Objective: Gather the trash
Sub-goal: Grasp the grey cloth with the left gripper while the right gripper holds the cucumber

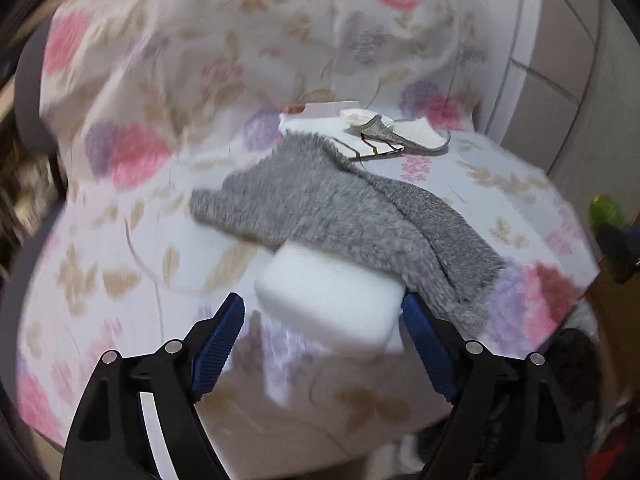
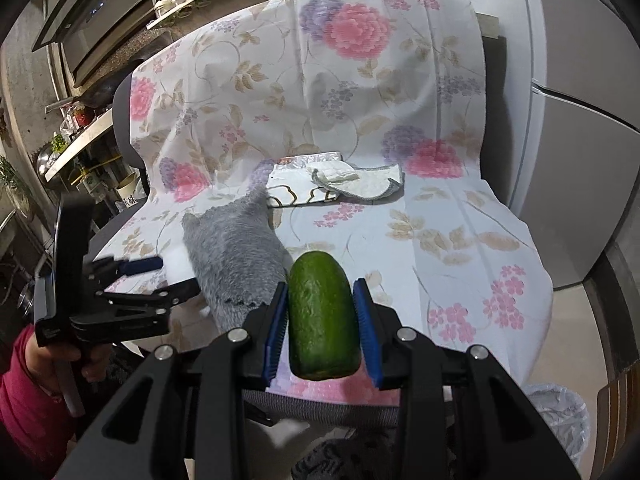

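Observation:
A white foam block (image 1: 332, 300) lies on the floral-covered chair seat (image 1: 120, 248), partly under a grey fuzzy cloth (image 1: 340, 208). My left gripper (image 1: 324, 312) straddles the block with its jaws wide; the right pad touches the block and the left pad stands clear of it. In the right wrist view the left gripper (image 2: 168, 278) shows at the left, beside the grey cloth (image 2: 236, 256). My right gripper (image 2: 320, 286) is shut on a green cucumber piece (image 2: 322, 320), held above the seat's front edge. That cucumber piece (image 1: 606, 210) also shows at the right edge of the left wrist view.
A grey-edged white cloth (image 2: 360, 180) and crumpled paper on a patterned sheet (image 2: 296, 192) lie at the back of the seat. A lined waste bin (image 2: 560, 420) stands on the floor at lower right. A fridge (image 2: 580, 120) rises to the right, kitchen shelves (image 2: 80, 148) to the left.

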